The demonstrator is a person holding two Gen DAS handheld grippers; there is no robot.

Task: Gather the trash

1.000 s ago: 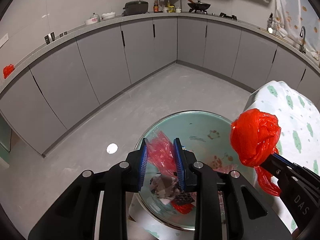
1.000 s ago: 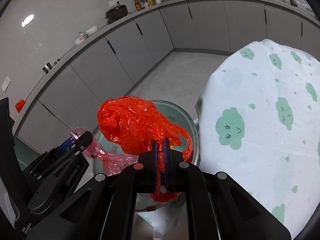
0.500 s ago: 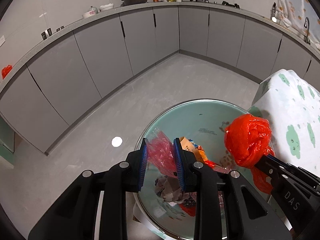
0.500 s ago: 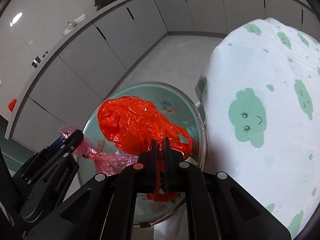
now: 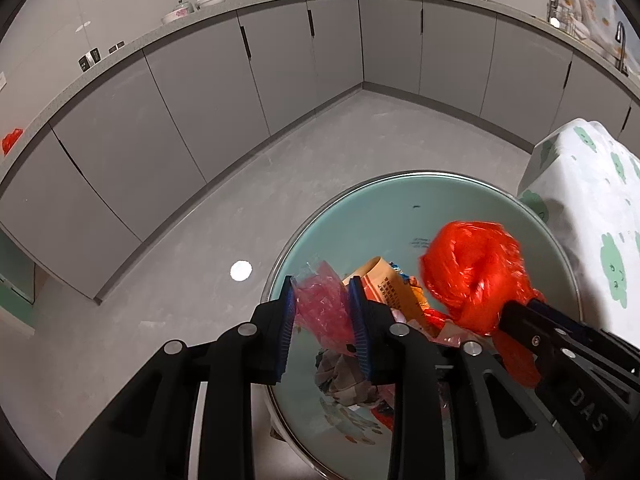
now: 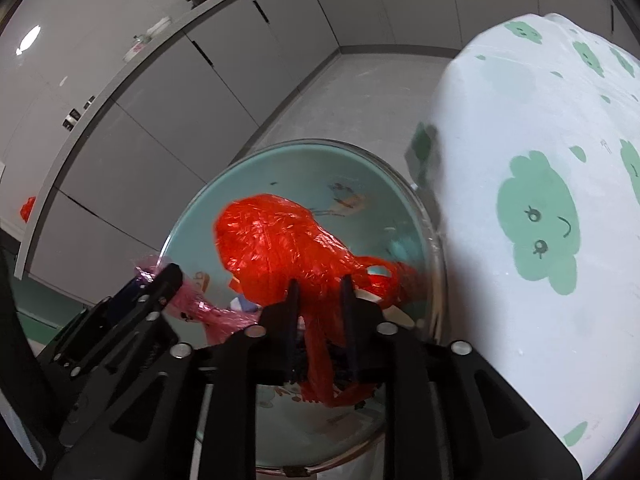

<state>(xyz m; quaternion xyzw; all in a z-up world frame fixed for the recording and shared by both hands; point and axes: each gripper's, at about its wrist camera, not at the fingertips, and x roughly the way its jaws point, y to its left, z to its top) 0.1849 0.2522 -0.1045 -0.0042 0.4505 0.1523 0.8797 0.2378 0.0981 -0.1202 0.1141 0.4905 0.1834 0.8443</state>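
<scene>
Over basin, red bag hiding trash

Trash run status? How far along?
Done: an orange packet and grey wrapper already lie in the bin. In hand: left tool shut on a pink bag over the bin; right tool open, red bag loose between its jaws. Left: both bags must land inside; possibly the red item on the counter.

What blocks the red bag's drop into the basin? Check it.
Nothing visible does. The red bag hangs between the right tongs, now parted, directly over the open basin, with only trash below it.
</scene>
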